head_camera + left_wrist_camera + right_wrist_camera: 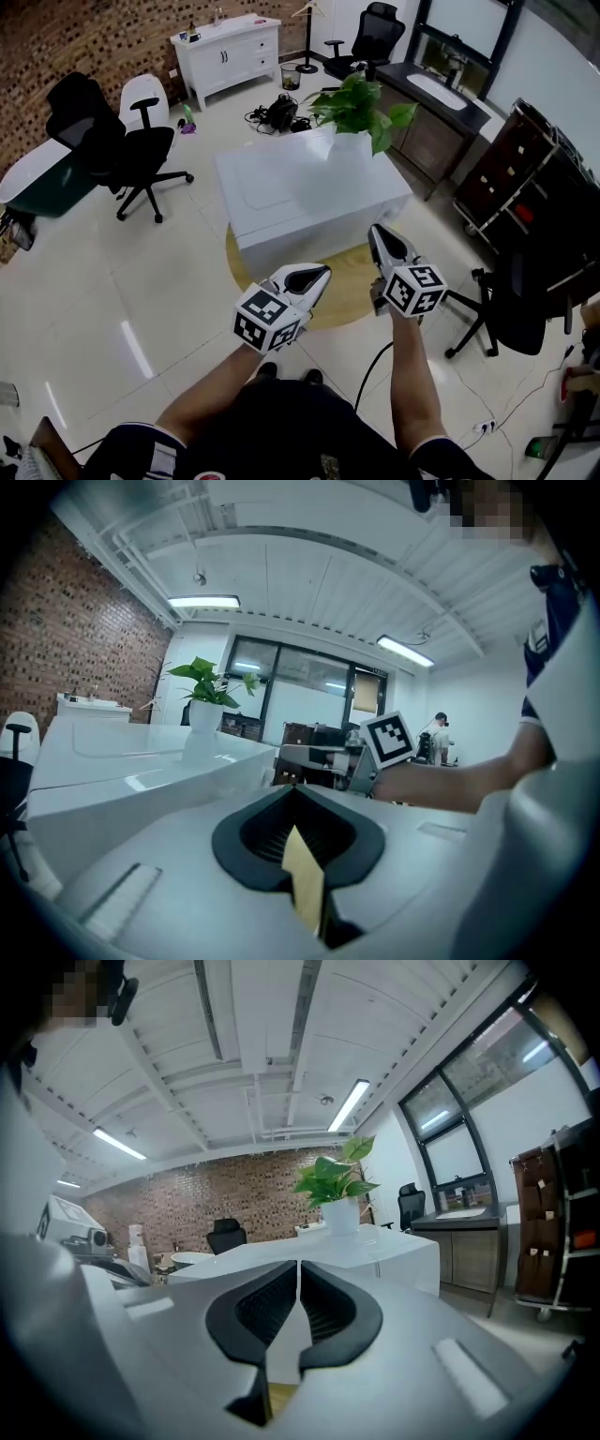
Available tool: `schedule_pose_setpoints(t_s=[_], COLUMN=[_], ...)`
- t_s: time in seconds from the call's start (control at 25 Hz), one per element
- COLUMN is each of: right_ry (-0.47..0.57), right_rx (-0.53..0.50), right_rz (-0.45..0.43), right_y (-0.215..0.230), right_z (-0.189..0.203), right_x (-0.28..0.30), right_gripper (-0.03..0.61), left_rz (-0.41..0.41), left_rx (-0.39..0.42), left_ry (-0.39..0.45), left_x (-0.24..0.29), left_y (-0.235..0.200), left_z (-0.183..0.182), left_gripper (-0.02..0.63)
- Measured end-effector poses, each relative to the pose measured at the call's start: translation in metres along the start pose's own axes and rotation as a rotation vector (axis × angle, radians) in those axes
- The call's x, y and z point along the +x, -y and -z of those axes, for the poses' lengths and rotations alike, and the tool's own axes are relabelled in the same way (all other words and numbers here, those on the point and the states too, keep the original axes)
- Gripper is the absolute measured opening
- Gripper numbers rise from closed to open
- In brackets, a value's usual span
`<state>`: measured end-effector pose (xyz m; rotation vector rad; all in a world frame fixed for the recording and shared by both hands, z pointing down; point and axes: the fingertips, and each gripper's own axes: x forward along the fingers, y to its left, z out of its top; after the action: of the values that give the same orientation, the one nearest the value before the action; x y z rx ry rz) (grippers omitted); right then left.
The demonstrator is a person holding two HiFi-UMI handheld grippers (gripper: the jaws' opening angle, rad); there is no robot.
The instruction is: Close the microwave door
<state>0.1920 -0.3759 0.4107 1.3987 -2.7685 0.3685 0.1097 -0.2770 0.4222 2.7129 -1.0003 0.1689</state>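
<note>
1. Head view: both grippers were held out side by side just short of the near side of the white table (pixel 281 187). The left gripper (pixel 323 272) had its jaws together and pointed at the table's near edge. The right gripper (pixel 375 230) was also closed and empty, its tip nearly at that edge. A potted plant (pixel 361 108) stood on the table's far corner. Where the microwave stood, and which way it faced, could not be told.
2. Left gripper view: the left gripper (pixel 293 787) had its pads meeting at the tips, with nothing between them. The table (pixel 141 771) lay ahead and to the left, and the right gripper (pixel 281 755) was just beside it.
3. Right gripper view: the right gripper (pixel 298 1265) showed only a thin slit between its pads and held nothing. The table (pixel 375 1246) lay straight ahead with the plant (pixel 337 1180) on it.
</note>
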Motion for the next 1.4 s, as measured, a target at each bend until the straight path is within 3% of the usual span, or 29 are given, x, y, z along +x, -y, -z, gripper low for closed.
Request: schedule_pose_setpoints(t_s=[0.68,1.4], right_ry=[0.009,-0.006], right_rx=[-0.051,-0.071], right_rz=[0.05,0.096], right_y=[-0.029,-0.032], right_z=[-0.005,-0.003], right_x=[-0.06,-0.065], right_gripper=[0.002,0.0], left_rz=[0.11,0.139], left_rx=[0.044,0.049], left_ry=[-0.009,-0.018], left_x=[0.03,0.035], left_y=[0.012,0.016], left_z=[-0.019,-0.018], left_gripper=[0.012,0.012])
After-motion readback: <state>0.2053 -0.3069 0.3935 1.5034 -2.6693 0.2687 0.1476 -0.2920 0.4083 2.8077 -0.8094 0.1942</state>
